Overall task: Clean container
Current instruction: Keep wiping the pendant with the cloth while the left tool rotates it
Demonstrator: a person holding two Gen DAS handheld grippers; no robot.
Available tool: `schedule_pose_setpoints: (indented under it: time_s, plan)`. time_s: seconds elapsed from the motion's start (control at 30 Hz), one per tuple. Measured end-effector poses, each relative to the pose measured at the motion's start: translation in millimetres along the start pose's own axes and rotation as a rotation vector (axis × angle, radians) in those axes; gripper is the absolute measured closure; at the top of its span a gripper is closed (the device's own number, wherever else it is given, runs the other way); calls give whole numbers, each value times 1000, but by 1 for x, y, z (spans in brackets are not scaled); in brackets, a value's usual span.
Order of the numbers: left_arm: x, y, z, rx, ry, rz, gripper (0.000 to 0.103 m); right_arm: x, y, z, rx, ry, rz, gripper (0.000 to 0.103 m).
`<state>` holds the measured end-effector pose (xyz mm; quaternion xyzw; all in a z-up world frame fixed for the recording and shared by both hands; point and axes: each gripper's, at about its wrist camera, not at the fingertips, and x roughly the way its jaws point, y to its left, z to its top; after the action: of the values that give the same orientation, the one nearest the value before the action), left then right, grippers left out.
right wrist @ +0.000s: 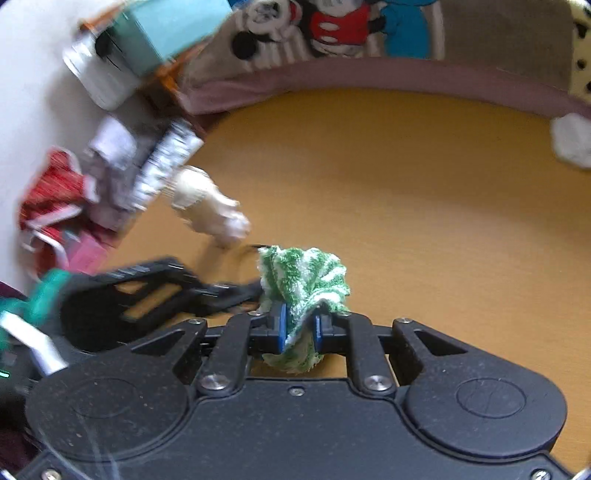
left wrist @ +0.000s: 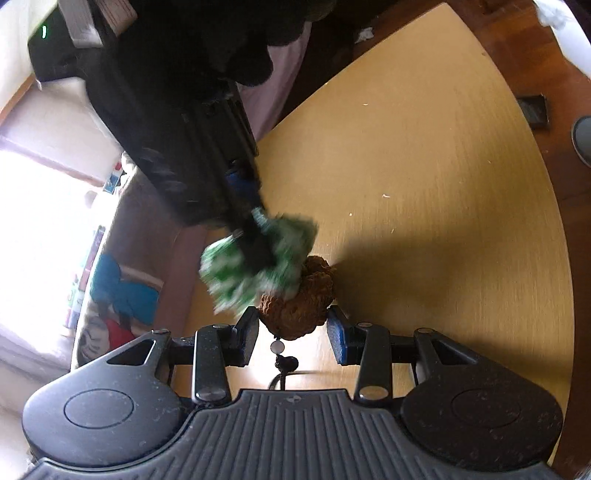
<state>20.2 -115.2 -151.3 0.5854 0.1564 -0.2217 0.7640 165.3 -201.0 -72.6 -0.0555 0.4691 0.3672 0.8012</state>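
Note:
In the left wrist view a small brown woven container (left wrist: 299,295) sits between the two pads of my left gripper (left wrist: 291,332), which is shut on its sides just above the yellow table (left wrist: 424,166). A beaded cord (left wrist: 277,347) hangs from the container toward the camera. My right gripper (left wrist: 255,240) comes in from the upper left and presses a green-and-white striped cloth (left wrist: 240,273) against the container's top. In the right wrist view my right gripper (right wrist: 299,325) is shut on the cloth (right wrist: 306,277). There the cloth hides the container, and the left gripper (right wrist: 236,291) shows blurred at the left.
A cream-coloured object (right wrist: 210,210) lies on the table (right wrist: 406,184) near its left edge, beside a pile of clutter (right wrist: 110,166). A white crumpled tissue (right wrist: 572,140) lies at the right. A cartoon-print blanket (right wrist: 332,26) borders the far side. Dark wooden floor (left wrist: 517,66) lies beyond the table.

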Motion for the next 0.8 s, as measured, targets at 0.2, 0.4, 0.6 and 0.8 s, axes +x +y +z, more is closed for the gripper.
schedule_pose_setpoints:
  time_s: [0.2, 0.4, 0.6, 0.8]
  plan:
    - [-3, -8, 4, 58, -5, 18, 65, -4, -5, -1, 39, -18, 74, 89]
    - [-2, 15, 6, -175, 8, -85, 65, 8, -9, -6, 29, 28, -11, 89]
    - [13, 62, -12, -655, 40, -289, 65, -2, -15, -5, 34, -11, -44, 90]
    - [29, 80, -35, -925, 61, -393, 65, -5, -11, -6, 12, -38, 26, 90]
